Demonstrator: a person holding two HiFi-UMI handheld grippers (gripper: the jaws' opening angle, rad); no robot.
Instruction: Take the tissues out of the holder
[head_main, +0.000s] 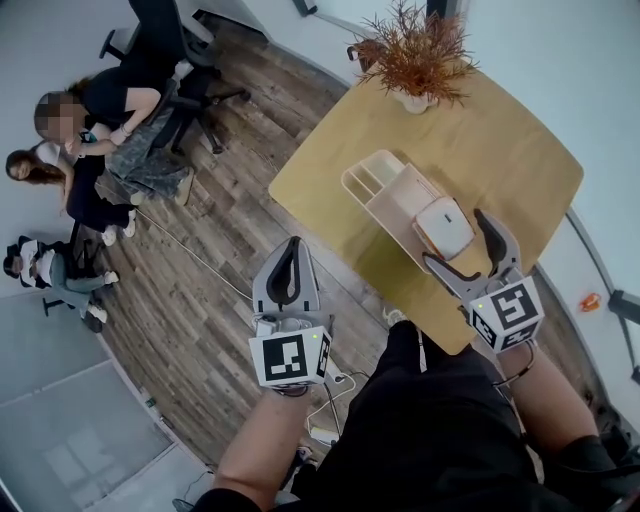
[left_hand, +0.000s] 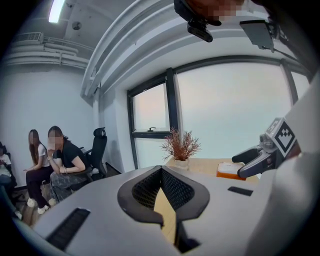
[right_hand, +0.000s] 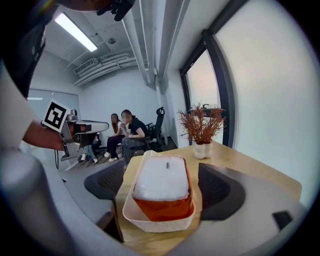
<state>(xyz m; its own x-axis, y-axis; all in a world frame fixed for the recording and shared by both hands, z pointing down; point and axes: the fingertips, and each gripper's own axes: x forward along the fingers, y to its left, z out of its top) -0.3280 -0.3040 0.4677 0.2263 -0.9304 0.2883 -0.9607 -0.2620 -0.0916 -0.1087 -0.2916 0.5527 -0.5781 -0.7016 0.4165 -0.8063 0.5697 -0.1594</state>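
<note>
Nearest, the left claw (head_main: 292, 247) hangs closed and empty over the plank floor (head_main: 200, 300), short of the worktop (head_main: 520, 150). The right claw (right_hand: 161, 189) is spread wide, its pads flanking but not touching the tissue pack (right_hand: 161, 175), which lies in the near end of the holder (head_main: 372, 172).

To do the step well, I'd set the pads on the pack's long sides above the rim, squeeze lightly and lift straight up, with the left claw perhaps pinning the holder.

- **Pack:** white wrapper over orange sides, soft-looking and pillow-shaped.
- **Holder:** cream rigid plastic, oblong, partitioned at its far end.
- **Worktop:** pale smooth wood with rounded corners.
- **Farthest:** dried russet sprigs (head_main: 415, 45) in a white pot (head_main: 415, 100).
</note>
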